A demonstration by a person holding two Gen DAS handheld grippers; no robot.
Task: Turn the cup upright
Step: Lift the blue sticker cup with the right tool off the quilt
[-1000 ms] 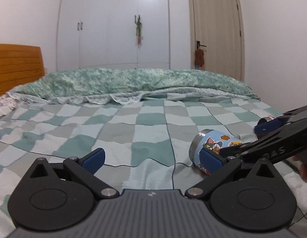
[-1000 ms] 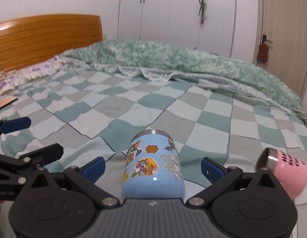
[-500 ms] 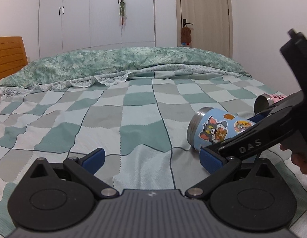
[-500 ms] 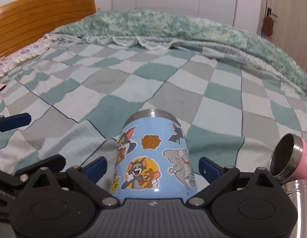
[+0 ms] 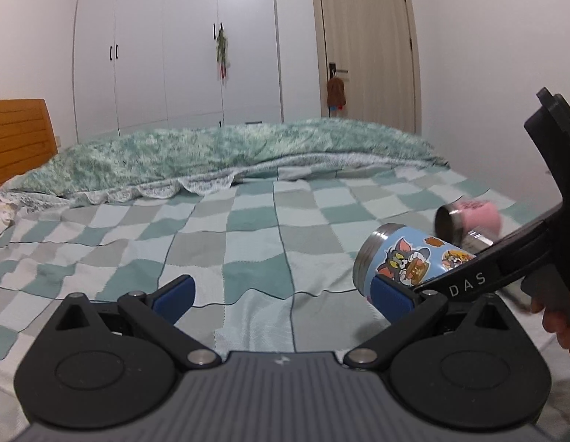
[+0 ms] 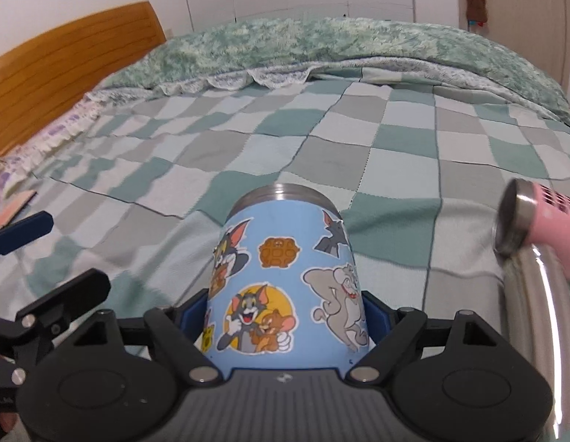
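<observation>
1. The blue cartoon cup [image 6: 285, 280] lies on its side on the checked bedspread [image 6: 321, 140], its steel rim pointing away from the right wrist camera toward the far side of the bed.
2. The right hand-held gripper [image 6: 285, 316] has its blue pads pressed against both flanks of the cup, low on the body near its base end, so it appears clamped on the cup.
3. The left hand-held gripper [image 5: 281, 294] hovers just beside it with its jaws spread wide and nothing between them; it plays no part in the grasp.
4. The step in hand looks like the lift and turn. The grip should be confirmed firm first, since the smooth painted wall could slide in the pads as the weight shifts.
5. The cup should be raised a little clear of the soft cover before it is rotated, so the rim does not drag or catch in the fabric.
6. The wrist should swing the steel rim upward until the cup's axis stands vertical.
7. The pink cup [image 6: 542, 221] and a shiny steel vessel [image 6: 531, 313] lie near on the right; the swing should stay away from them.
8. The bedding is soft and uneven, so the base should be set on a flat patch and pressed down lightly before the pads let go.
</observation>
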